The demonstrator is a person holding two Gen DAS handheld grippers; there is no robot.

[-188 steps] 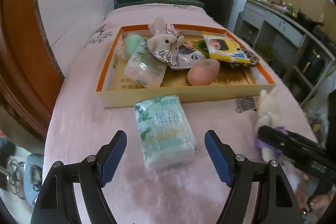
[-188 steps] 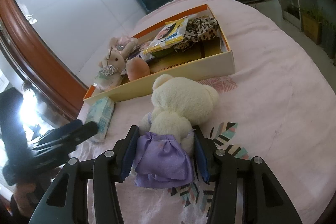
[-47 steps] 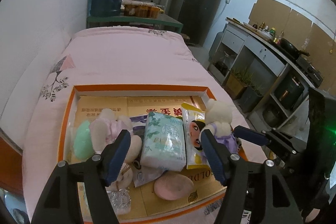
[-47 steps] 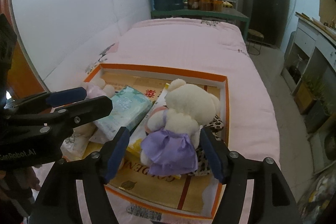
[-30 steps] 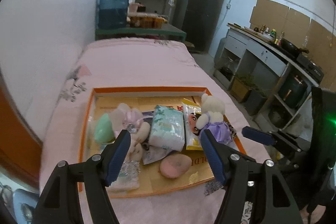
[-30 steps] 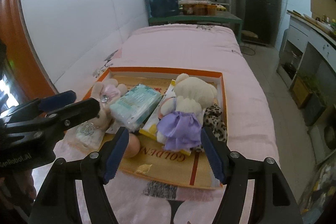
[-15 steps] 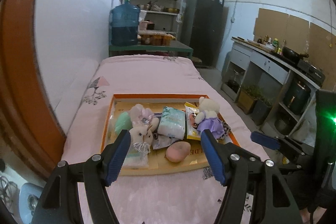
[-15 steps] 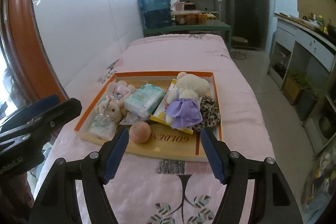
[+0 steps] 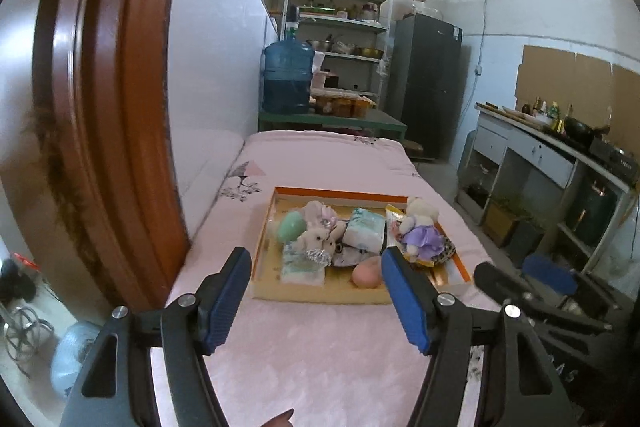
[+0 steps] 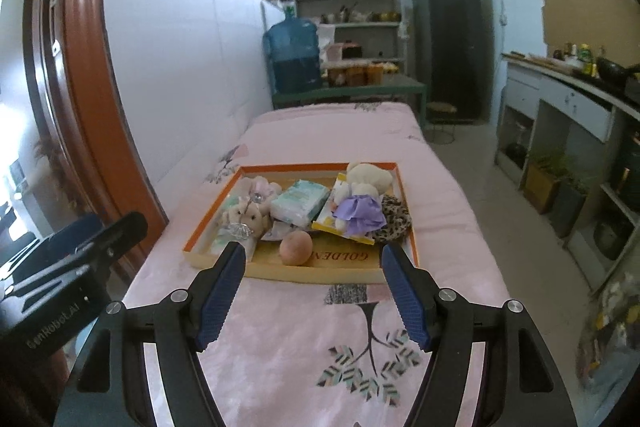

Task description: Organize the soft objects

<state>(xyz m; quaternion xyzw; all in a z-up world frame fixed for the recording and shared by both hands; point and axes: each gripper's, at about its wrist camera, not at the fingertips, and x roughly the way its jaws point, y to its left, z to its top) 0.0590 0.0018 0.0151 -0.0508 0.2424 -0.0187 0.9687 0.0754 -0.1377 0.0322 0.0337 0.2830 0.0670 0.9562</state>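
Observation:
An orange-rimmed cardboard tray [image 9: 276,289] [image 10: 256,269] sits on the pink bed and holds the soft objects. In it are a cream bear in a purple dress [image 9: 420,227] [image 10: 362,201], a green tissue pack [image 9: 366,229] [image 10: 300,203], a bunny toy [image 9: 318,241] [image 10: 244,215], a pink egg-shaped toy [image 9: 366,273] [image 10: 296,247], a green soft toy [image 9: 292,225] and a leopard-print piece [image 10: 396,217]. My left gripper [image 9: 316,297] is open and empty, well back from the tray. My right gripper [image 10: 312,295] is open and empty, also back from it.
The pink bedspread [image 10: 340,347] runs from the near edge to a green table with a blue water jug [image 9: 286,83]. A brown door frame [image 9: 108,107] stands close on the left. A counter with cupboards [image 10: 568,115] lines the right side.
Both grippers have pulled further back and up from the tray, so it looks smaller and more bedspread shows in front. The tissue pack and bear stay in the tray.

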